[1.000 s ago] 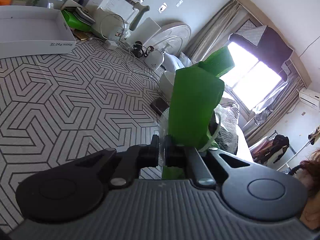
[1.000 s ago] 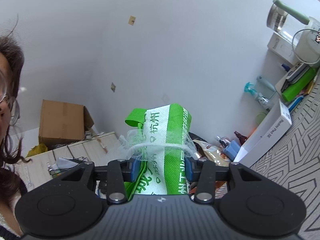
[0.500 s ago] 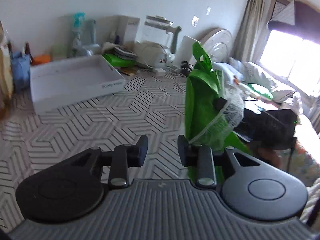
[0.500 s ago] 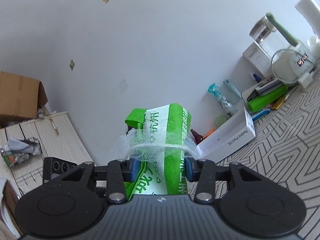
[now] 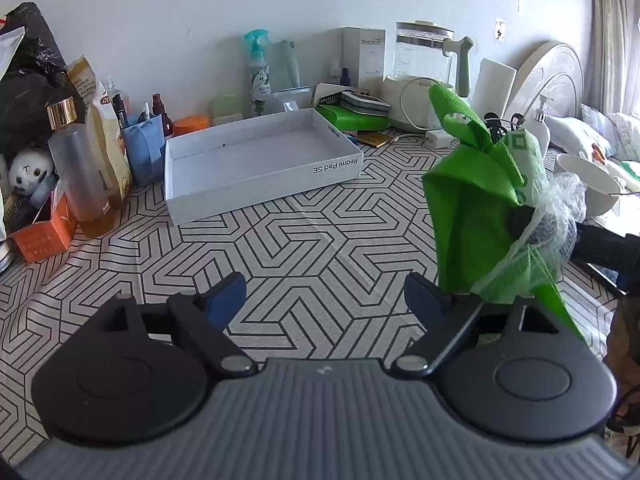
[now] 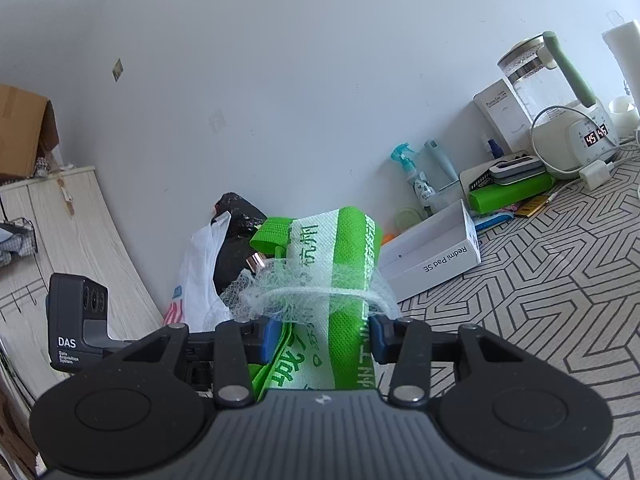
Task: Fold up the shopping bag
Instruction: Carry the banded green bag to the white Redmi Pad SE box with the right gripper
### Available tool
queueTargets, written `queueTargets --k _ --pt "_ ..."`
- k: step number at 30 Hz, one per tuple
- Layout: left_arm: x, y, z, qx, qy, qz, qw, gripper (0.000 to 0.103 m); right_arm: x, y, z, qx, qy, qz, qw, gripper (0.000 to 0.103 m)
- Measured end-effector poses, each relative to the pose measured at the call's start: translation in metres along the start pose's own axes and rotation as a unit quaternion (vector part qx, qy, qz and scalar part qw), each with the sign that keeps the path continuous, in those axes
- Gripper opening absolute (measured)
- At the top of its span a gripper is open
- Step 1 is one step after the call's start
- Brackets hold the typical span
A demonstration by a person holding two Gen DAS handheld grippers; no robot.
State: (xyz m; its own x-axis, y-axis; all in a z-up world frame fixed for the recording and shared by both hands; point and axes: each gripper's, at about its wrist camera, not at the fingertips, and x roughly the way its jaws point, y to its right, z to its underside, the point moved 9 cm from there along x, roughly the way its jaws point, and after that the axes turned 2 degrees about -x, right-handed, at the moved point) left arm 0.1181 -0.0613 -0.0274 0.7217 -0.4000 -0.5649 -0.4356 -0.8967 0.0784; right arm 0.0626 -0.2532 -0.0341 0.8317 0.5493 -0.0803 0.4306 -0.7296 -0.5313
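The green and white shopping bag point(image 6: 332, 264) is folded into a thick roll with a white mesh band point(image 6: 316, 294) around its middle. My right gripper point(image 6: 320, 338) is shut on the roll and holds it upright in the air, above the patterned table. In the left wrist view the same bag point(image 5: 476, 216) stands at the right, beyond my right fingertip. My left gripper point(image 5: 324, 298) hangs over the tablecloth with its jaws opening wide and nothing between them.
A shallow white box point(image 5: 256, 160) lies on the patterned tablecloth point(image 5: 304, 248) ahead. Bottles, a spray bottle point(image 5: 258, 72), a kettle point(image 5: 428, 52) and a white fan point(image 5: 548, 76) line the wall. A black bag point(image 6: 236, 236) and a wooden cabinet point(image 6: 80, 232) stand at the left.
My left gripper let go of the green bag, opened wide and swung left to face the white box. The right gripper kept its grip and rose a little with the bag.
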Motion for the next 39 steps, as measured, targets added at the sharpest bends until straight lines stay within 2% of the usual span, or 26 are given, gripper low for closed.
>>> queueTargets --k 11,16,20,25,28,32,35,36,39 --pt "0.014 -0.006 0.005 -0.043 -0.022 0.016 0.9987 0.097 -0.002 0.002 -0.006 -0.020 -0.003 0.028 0.999 0.045" --pt "0.026 -0.014 0.003 -0.051 -0.028 0.005 0.9983 0.097 0.004 0.004 -0.017 -0.040 -0.007 0.039 0.998 0.046" --pt "0.038 -0.032 -0.007 -0.066 -0.046 -0.011 0.9967 0.098 0.025 0.006 -0.032 -0.043 -0.022 0.052 0.997 0.046" --pt "0.053 -0.066 -0.036 -0.112 -0.054 -0.042 0.9914 0.098 0.080 -0.001 -0.069 -0.081 -0.054 0.067 0.993 0.046" --pt "0.059 -0.095 -0.066 -0.145 -0.048 -0.097 0.9834 0.098 0.122 0.002 -0.099 -0.086 -0.058 0.084 0.991 0.046" --pt "0.059 -0.116 -0.113 -0.126 -0.024 -0.102 0.9865 0.099 0.175 0.015 -0.129 -0.058 -0.069 0.102 0.991 0.046" --pt "0.065 -0.133 -0.136 -0.116 -0.035 -0.109 0.9867 0.102 0.212 0.033 -0.143 -0.036 -0.075 0.138 0.987 0.046" --pt "0.068 -0.138 -0.142 -0.096 -0.045 -0.120 0.9871 0.102 0.223 0.041 -0.145 -0.022 -0.077 0.154 0.985 0.046" --pt "0.069 -0.155 -0.162 -0.035 -0.030 -0.187 0.9812 0.102 0.248 0.075 -0.138 0.045 -0.090 0.211 0.972 0.046"
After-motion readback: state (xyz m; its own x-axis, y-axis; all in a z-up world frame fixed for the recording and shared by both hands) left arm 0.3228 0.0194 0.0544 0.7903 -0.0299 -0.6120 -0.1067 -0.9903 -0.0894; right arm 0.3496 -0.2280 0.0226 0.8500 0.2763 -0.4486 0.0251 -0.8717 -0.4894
